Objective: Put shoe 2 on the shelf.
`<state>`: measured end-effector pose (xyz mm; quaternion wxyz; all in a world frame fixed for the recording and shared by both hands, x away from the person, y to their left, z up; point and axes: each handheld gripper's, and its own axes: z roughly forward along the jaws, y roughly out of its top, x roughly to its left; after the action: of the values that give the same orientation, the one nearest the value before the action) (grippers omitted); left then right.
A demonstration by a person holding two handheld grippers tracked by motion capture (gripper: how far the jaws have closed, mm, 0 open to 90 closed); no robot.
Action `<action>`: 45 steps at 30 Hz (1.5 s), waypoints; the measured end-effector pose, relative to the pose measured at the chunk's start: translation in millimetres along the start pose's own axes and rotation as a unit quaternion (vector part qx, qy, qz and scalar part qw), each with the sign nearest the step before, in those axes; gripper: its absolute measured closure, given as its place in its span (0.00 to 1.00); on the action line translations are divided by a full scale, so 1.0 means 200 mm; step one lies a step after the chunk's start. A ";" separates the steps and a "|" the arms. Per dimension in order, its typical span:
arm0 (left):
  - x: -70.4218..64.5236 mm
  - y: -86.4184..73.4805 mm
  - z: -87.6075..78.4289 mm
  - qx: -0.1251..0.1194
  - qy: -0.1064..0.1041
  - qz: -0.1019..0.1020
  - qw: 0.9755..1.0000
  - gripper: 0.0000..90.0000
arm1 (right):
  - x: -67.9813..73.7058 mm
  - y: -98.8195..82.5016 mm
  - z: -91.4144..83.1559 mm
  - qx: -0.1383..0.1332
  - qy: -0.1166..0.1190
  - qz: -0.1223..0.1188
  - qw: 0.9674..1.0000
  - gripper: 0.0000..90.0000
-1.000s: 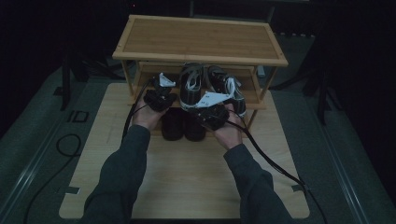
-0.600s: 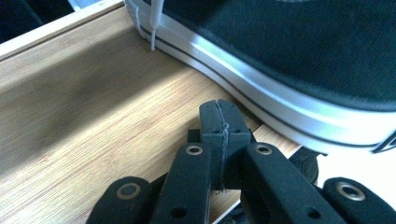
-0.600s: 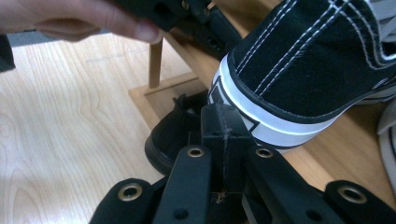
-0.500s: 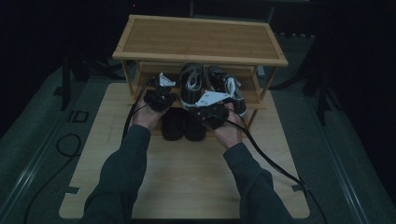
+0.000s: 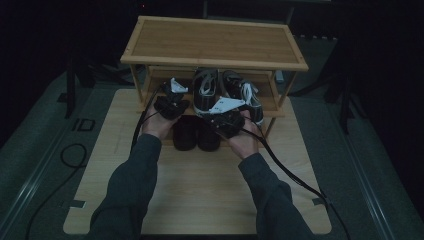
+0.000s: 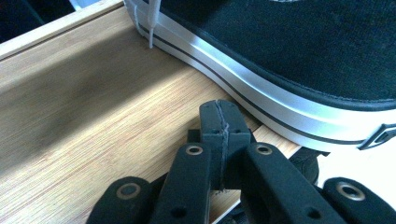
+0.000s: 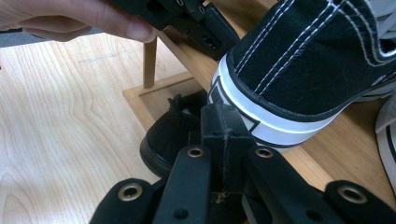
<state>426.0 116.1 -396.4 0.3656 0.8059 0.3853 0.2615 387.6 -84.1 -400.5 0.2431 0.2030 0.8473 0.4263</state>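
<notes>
I hold my left tongs (image 5: pixel 170 102) at the left end of the bamboo shoe rack's (image 5: pixel 215 40) middle shelf (image 6: pixel 93 121), with my left hand (image 5: pixel 157 122) behind them. In the left gripper view their jaws are pressed flat together with nothing between them, the tips just beside the white sole edge of a black canvas sneaker (image 6: pixel 289 60) standing on that shelf.

My right tongs (image 5: pixel 227 118) sit at the front edge of the same shelf, in my right hand (image 5: pixel 244 141). In the right gripper view their jaws are also closed on nothing, their tips right at the heel of the black canvas sneaker with white stitching (image 7: pixel 308 65), whose heel overhangs the shelf edge. I cannot tell whether they touch it.

From above, two black-and-white sneakers (image 5: pixel 227 92) stand side by side on the middle shelf, and a darker pair of shoes (image 5: pixel 195 134) sits on the lowest level beneath them. The rack stands at the far end of the wooden worktop (image 5: pixel 200 190).
</notes>
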 end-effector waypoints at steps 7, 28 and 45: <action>0.01 0.00 0.00 -0.001 -0.006 -0.002 1.000 1.00 | -0.01 0.00 -0.04 0.004 0.002 -0.011 1.000 1.00; 0.02 0.00 0.00 -0.002 -0.010 -0.002 1.000 1.00 | -0.06 -0.09 -0.22 0.029 0.039 -0.033 0.998 0.99; 0.03 0.00 0.00 0.001 -0.015 -0.003 1.000 1.00 | -0.14 -0.20 -0.36 0.035 0.054 -0.012 0.998 1.00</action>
<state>428.6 120.8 -396.0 0.3718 0.8088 0.3823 0.2479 362.3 -166.7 -389.6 0.1942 0.1781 0.8762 0.4035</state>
